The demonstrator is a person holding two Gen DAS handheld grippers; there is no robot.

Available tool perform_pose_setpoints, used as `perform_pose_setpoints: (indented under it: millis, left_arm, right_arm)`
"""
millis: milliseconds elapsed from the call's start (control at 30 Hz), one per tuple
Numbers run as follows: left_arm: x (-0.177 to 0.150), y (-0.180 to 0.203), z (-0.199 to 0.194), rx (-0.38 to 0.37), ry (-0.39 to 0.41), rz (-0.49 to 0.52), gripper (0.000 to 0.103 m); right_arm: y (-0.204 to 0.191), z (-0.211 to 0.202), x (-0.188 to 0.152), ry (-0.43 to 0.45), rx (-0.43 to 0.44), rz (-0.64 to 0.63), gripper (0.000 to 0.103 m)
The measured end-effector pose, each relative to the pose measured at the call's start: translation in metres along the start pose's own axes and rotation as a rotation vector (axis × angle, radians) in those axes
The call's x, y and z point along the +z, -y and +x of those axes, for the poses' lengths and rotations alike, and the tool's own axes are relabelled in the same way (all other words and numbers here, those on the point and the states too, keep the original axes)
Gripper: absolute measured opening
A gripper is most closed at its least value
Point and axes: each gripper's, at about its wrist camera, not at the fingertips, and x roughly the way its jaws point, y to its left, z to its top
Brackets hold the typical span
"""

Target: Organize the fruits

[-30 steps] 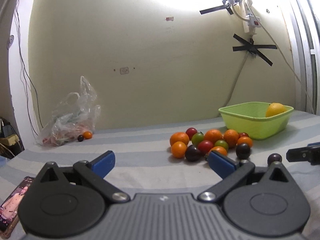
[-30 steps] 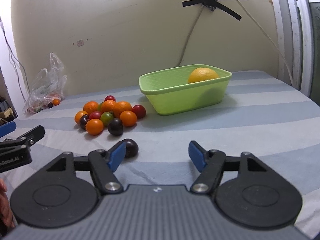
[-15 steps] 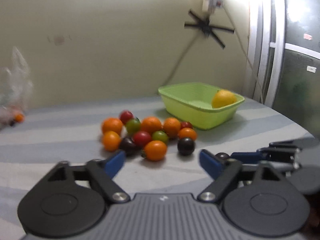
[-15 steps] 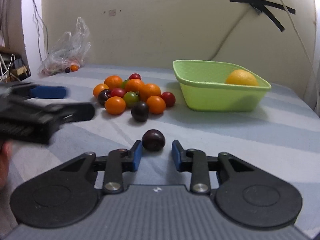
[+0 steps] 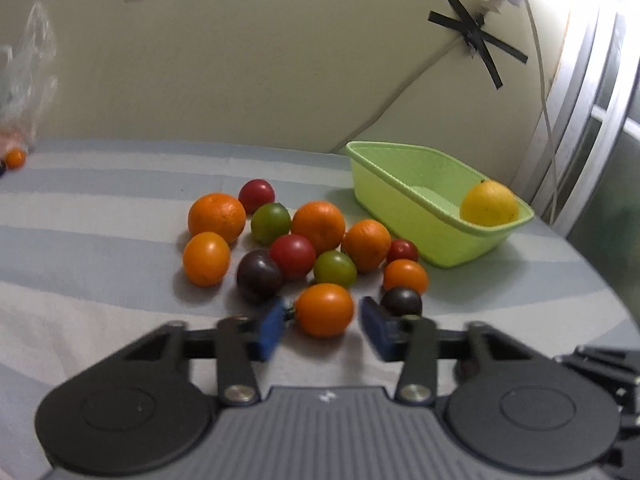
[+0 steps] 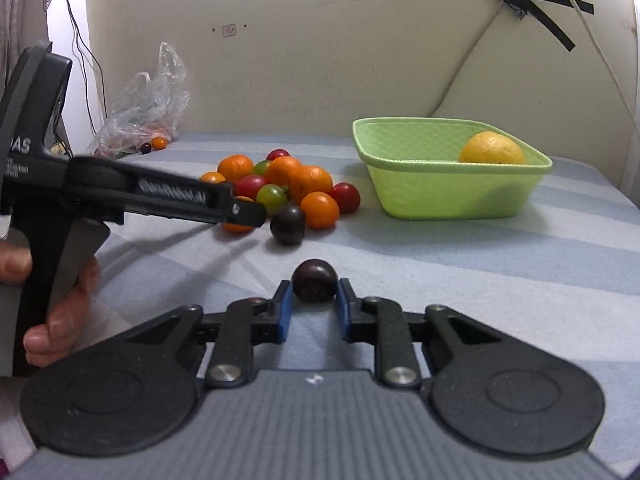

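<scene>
Right now the right gripper [image 6: 313, 307] has its blue pads closed against the sides of a dark plum-coloured fruit [image 6: 314, 286] that sits on the striped cloth [image 6: 500, 264], apart from the main heap; the jaws have just been closing and the fruit is pinched between them at its widest part. The left gripper [image 5: 323, 328] has also just been closing, with an orange fruit [image 5: 325, 310] at the near edge of the heap between its pads; the left pad looks to be touching it, while a slim gap shows on the right side, so it is bracketed rather than gripped.

Beyond them lies the pile of fruits [image 5: 304, 240]: oranges, red, green and dark ones, bunched and touching. Further right stands the green basket [image 5: 404, 200], holding a single yellow citrus [image 5: 489, 208] in its far corner. A plastic bag [image 6: 148, 108] with a few more fruits rests against the wall at the far left.

Both fruits look small, light, round and smooth-skinned, so they may roll or squirt out of a pinch that is off-centre. The dark one is probably softer and could bruise under hard pressure; the orange one seems firmer. Taking each across its middle, pads level with the broadest point, seems the safest hold.
</scene>
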Motion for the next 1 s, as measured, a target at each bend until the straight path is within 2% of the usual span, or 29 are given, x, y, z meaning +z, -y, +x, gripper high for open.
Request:
perform_pose_setpoints:
  millis: [167,467,567,733,1000]
  left_arm:
    - [-0.01,-0.004,-0.017,-0.027,0.004,-0.031,0.039]
    - [-0.045,-0.011,-0.061,-0.071,0.029,-0.016,0.038]
    - [-0.047,-0.016,-0.072,-0.101,0.036,-0.029,0.038]
    - [-0.029,-0.017,-0.075,-0.152,0.062,-0.048,0.038]
    - [0.037,0.017,-0.041,-0.215,0.116,0.031,0.038]
  right_arm:
    - [0.001,-0.002,0.0,0.009,0.003,0.009,0.025]
    - [0.0,-0.008,-0.003,0.034,-0.004,0.022,0.025]
    - [0.0,-0.011,-0.003,0.051,-0.006,0.02,0.025]
    - [0.004,-0.019,0.005,0.103,-0.014,0.02,0.025]
    - [0.03,-0.015,0.04,0.207,-0.079,-0.028,0.025]
